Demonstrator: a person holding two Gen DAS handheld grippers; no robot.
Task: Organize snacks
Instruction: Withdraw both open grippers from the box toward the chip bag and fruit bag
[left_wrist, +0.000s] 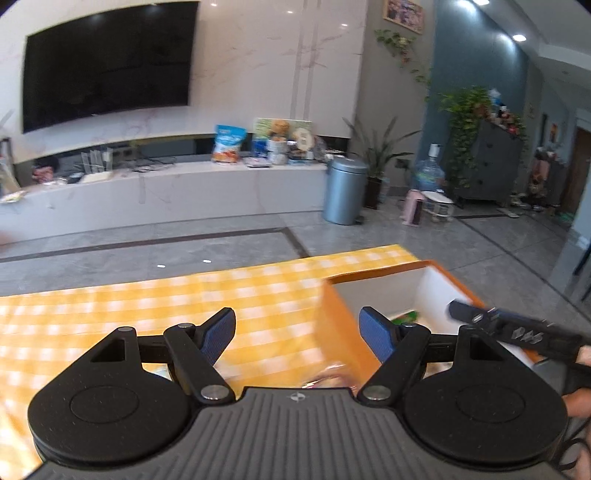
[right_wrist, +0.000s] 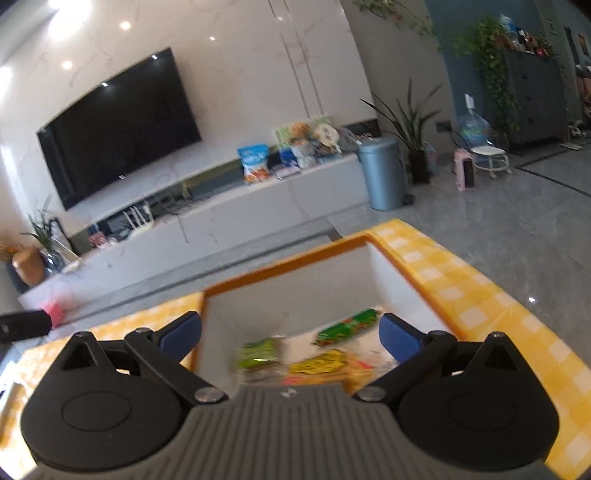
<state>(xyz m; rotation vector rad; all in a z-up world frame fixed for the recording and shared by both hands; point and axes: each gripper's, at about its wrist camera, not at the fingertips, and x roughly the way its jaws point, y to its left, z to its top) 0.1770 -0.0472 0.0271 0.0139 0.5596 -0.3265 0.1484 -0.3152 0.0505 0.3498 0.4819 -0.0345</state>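
Progress: partly done | orange box (right_wrist: 284, 258) stood at the far right corner of the checked tabletop (left_wrist: 147, 306) with three snack packets (right_wrist: 349, 325) inside | left gripper (left_wrist: 297, 332) spread apart, empty | right gripper (right_wrist: 290, 334) spread apart above the box, empty | left: blurred packet (left_wrist: 328, 378) near the box, apparently not yet stowed

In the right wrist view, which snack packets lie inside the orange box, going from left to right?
Light green wrapped packet → yellow wrapped packet → dark green long packet, all on the white floor of the orange-rimmed box.
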